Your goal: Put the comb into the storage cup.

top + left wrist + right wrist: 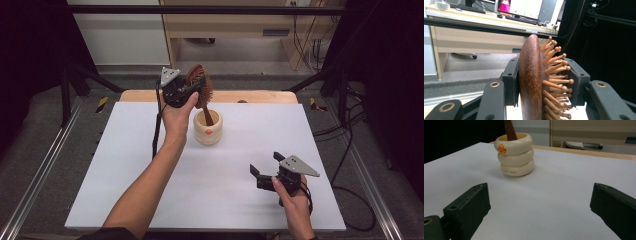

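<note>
Jaws of left gripper (pixel 192 89) clamped on wooden hairbrush (pixel 200 85) head, handle in cream cup (pixel 208 130), frame centre; right gripper (pixel 265 167) wide open, empty, lower right.

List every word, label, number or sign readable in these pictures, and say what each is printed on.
Cream ringed ceramic cup: one line of small dark lettering on its bottom ring, too blurred to read.
Computer monitor on the desk: screen content too small to read.
Nothing else carries text.

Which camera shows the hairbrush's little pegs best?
The left gripper view: the hairbrush sits close up, its pegs clear. The high view shows it small above the cup. The right gripper view shows just its handle in the cup.
</note>
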A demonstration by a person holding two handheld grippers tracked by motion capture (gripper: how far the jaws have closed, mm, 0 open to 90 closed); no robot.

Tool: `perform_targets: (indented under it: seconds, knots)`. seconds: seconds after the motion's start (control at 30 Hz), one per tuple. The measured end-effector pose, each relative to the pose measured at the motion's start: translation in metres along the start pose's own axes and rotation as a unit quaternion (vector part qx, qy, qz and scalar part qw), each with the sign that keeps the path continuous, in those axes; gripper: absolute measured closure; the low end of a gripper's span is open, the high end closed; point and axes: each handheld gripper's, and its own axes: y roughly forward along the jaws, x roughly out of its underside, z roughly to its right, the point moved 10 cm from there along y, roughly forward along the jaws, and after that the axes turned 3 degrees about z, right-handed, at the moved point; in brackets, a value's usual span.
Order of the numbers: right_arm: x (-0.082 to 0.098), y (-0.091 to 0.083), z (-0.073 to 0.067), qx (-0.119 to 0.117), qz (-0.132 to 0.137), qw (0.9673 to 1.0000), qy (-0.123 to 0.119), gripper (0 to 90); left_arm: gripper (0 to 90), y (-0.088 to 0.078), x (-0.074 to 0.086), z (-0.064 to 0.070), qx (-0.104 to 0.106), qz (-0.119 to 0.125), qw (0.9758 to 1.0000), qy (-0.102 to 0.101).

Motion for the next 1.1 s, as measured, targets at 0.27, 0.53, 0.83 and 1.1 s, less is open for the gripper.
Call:
perform_targets:
  seconds: [0.27,0.53,0.83,1.1]
  knots:
    - [0.0,0.0,0.0,-0.001,-0.001,1.0,-0.002,3.2,51.9,0.002,0.003,0.002,0.003,-0.004,1.0,-0.001]
    - [0.001,0.0,0.001,0.0,-0.001,1.0,-0.002,3.2,51.9,0.003,0.006,0.002,0.003,-0.007,1.0,-0.002]
    - [0.001,0.0,0.001,-0.001,-0.002,1.0,-0.002,3.2,51.8,0.004,0.009,0.002,0.002,-0.009,1.0,-0.002]
    - [0.001,0.0,0.001,-0.002,-0.004,1.0,0.0,3.2,51.8,0.004,0.016,0.0,0.001,-0.014,0.9999,-0.006]
